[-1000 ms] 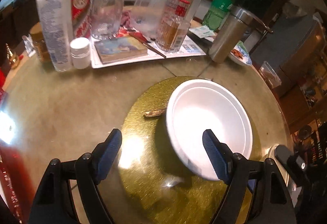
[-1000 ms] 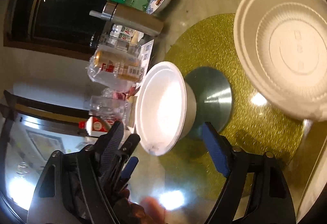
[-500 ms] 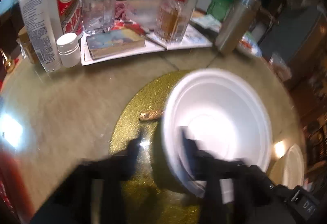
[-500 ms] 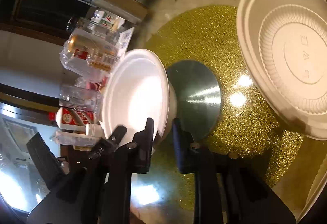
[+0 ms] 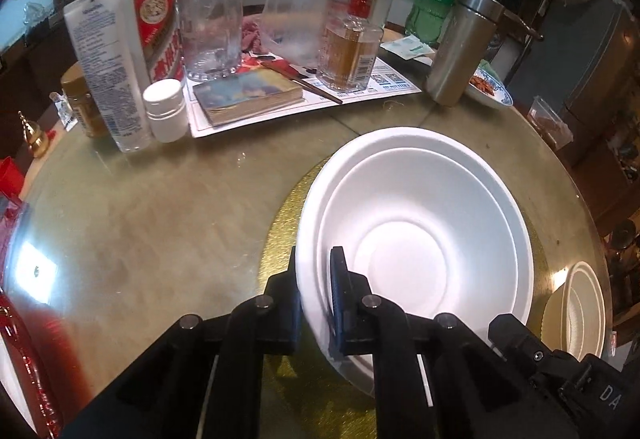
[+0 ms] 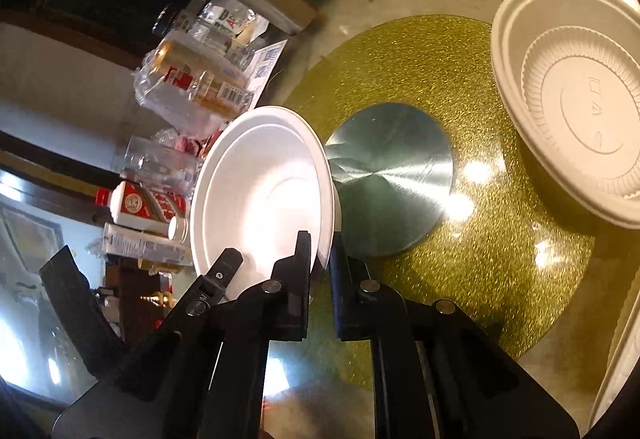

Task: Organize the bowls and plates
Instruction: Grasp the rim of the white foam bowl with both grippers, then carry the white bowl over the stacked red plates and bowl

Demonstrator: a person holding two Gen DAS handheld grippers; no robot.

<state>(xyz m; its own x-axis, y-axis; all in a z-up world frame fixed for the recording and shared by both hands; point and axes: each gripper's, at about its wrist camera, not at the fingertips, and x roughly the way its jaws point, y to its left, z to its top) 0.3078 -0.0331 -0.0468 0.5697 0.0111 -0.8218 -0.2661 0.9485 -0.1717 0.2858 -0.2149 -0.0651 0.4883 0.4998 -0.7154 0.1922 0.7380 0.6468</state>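
Observation:
A white foam bowl (image 5: pixel 416 239) hangs tilted over the gold glitter mat (image 5: pixel 280 231). My left gripper (image 5: pixel 316 271) is shut on its near left rim, one finger outside and one inside. In the right wrist view the same bowl (image 6: pixel 260 195) stands almost on edge, and my right gripper (image 6: pixel 320 259) is shut on its rim too. The left gripper's black fingers (image 6: pixel 224 271) show just left of it. A cream ribbed disposable bowl (image 6: pixel 572 99) sits on the far side of the mat (image 6: pixel 500 239), and it also appears at the left wrist view's right edge (image 5: pixel 576 311).
Behind the mat crowd bottles (image 5: pixel 152 27), a glass mug (image 5: pixel 212 19), a bagged jar (image 5: pixel 352 19), a steel flask (image 5: pixel 460 47), a book (image 5: pixel 248 95) and a dish of food (image 5: pixel 488 87). A silver disc (image 6: pixel 392 179) marks the mat's centre.
Both grippers went from wide open to shut on the white bowl's rim. The bowl has tipped up from resting flat on the mat and fills more of both views.

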